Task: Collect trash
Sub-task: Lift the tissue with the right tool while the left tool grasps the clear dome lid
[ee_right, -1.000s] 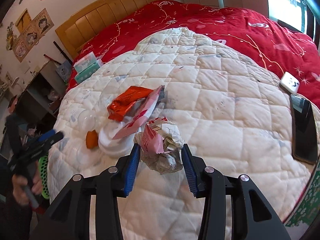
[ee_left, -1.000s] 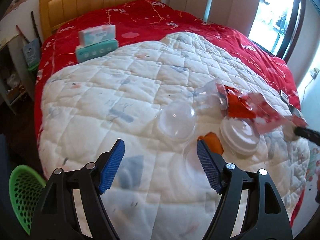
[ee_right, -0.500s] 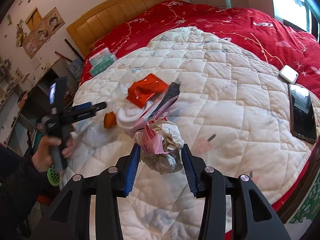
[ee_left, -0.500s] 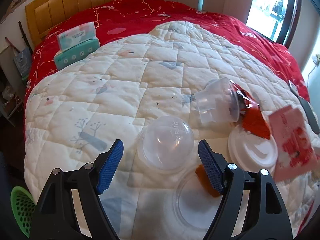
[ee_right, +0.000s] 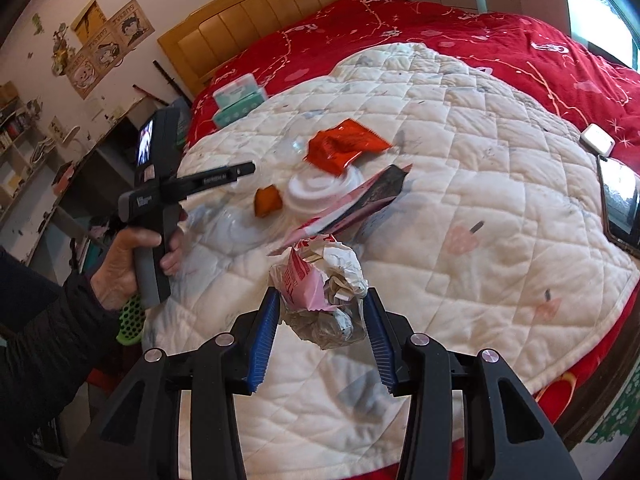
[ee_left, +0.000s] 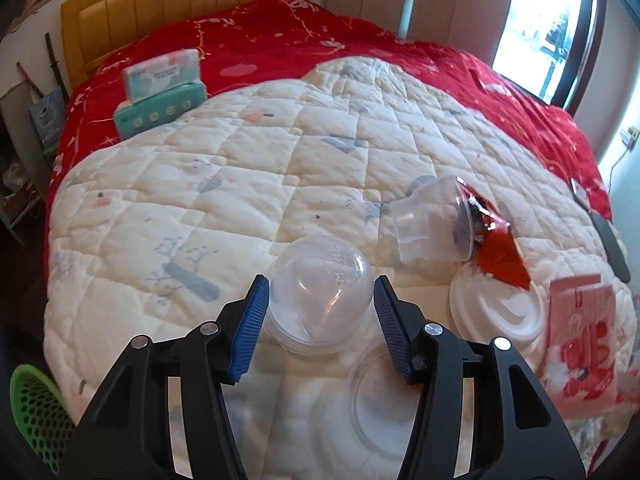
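Left wrist: dome lid (ee_left: 320,288) between pads (ee_left: 251,330).

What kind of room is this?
Most likely a home bedroom: a bed with a wooden headboard, a red bedspread under a white quilt, and cartoon posters on the wall.

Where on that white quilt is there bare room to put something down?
The quilt lies bare between the tissue packs and the clear dome lid, and also on the window side, short of the phone. It is crowded around the white lid, red wrapper and tipped clear cup.
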Action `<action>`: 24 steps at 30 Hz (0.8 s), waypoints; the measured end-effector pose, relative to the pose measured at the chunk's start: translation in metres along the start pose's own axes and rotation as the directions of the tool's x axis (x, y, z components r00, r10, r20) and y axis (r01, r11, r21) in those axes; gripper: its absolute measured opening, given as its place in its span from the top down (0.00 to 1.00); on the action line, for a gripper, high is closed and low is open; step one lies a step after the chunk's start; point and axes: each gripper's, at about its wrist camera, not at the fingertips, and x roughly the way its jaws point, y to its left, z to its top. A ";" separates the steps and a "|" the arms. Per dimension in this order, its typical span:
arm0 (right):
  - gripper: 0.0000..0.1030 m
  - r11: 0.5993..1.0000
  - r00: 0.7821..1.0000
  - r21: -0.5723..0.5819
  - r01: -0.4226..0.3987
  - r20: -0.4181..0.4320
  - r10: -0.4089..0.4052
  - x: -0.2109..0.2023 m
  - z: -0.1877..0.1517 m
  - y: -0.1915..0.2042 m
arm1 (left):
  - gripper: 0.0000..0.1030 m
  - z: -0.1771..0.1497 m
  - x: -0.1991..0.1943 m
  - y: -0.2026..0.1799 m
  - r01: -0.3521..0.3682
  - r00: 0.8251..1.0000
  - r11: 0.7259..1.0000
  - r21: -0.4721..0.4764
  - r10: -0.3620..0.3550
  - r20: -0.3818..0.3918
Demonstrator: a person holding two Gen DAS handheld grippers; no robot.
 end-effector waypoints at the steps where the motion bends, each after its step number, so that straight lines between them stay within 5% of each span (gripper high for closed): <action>1: 0.59 1.000 1.000 -0.005 0.001 -0.005 -0.001 0.000 -0.004 0.003 | 0.48 0.000 -0.004 0.002 0.000 1.000 1.000 -0.006 0.000 0.007; 12: 0.54 0.994 0.996 -0.100 0.045 -0.075 -0.052 0.013 -0.042 0.039 | 0.48 -0.022 -0.088 0.037 -0.002 0.995 0.996 -0.084 0.010 0.098; 16: 0.39 0.995 0.994 -0.092 0.047 -0.098 -0.056 0.019 -0.054 0.040 | 0.48 -0.036 -0.110 0.052 -0.009 0.994 0.994 -0.113 0.022 0.108; 24: 0.36 0.983 0.986 -0.143 0.118 -0.100 -0.133 0.027 -0.064 0.044 | 0.48 -0.059 -0.140 0.080 -0.032 0.990 0.986 -0.163 0.053 0.127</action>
